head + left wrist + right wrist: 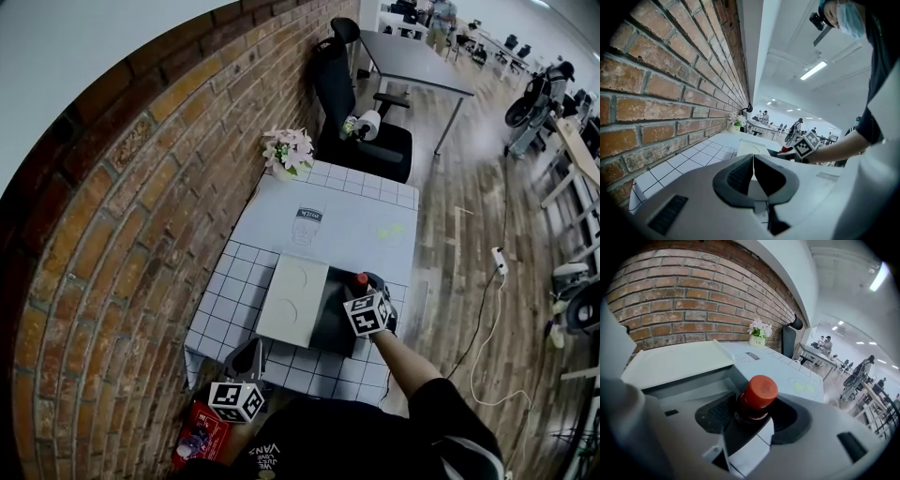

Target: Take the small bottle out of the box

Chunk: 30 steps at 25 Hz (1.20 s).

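Red-capped small bottle (757,399) clamped in right gripper (753,414) at open box (333,328) — left gripper (752,171) pressed together.

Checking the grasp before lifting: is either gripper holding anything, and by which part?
The right gripper grips the small bottle at its neck, just below the red cap. The left gripper is shut and empty.

The small bottle (757,401) is red-capped, the tablecloth (225,309) white, dark-gridded.
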Each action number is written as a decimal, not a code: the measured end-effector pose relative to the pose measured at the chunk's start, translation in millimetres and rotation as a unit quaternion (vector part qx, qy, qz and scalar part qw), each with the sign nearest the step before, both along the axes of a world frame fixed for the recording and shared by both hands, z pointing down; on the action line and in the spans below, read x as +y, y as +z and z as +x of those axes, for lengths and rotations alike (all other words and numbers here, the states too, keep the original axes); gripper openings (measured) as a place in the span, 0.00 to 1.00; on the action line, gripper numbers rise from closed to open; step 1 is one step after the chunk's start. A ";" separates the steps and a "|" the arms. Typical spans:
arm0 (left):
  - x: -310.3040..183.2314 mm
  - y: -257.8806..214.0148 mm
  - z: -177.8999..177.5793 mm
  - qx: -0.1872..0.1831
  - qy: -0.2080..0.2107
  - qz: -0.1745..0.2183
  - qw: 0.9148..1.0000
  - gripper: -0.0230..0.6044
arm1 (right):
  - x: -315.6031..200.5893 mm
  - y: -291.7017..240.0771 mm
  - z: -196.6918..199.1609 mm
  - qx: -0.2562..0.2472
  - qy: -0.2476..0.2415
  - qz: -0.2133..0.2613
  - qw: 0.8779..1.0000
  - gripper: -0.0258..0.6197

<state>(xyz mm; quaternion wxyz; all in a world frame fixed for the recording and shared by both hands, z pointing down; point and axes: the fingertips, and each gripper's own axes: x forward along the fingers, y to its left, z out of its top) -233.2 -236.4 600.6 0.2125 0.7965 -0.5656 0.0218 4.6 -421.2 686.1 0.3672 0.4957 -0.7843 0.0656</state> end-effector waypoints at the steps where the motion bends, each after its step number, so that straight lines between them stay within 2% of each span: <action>1: 0.2 0.0 -0.1 0.000 0.000 0.000 1.000 0.06 | 0.7 -0.2 -1.0 -0.001 -0.001 -0.002 1.000 0.38; 8: 0.7 1.9 -3.4 0.001 0.005 -0.003 1.000 0.06 | 8.8 -7.2 -12.9 -0.025 -0.010 -0.004 1.000 0.37; 16: -4.6 -4.2 4.8 0.001 0.027 0.007 1.000 0.06 | 19.9 -53.3 -16.4 -0.062 -0.012 0.028 0.998 0.37; 22: -2.5 -12.2 14.0 0.005 0.029 0.021 0.999 0.06 | 39.5 -91.0 -8.3 -0.092 -0.010 0.052 0.994 0.37; 30: 19.2 -18.1 41.0 -0.007 0.051 0.027 0.998 0.06 | 91.4 -121.5 18.4 -0.117 -0.013 0.069 0.991 0.37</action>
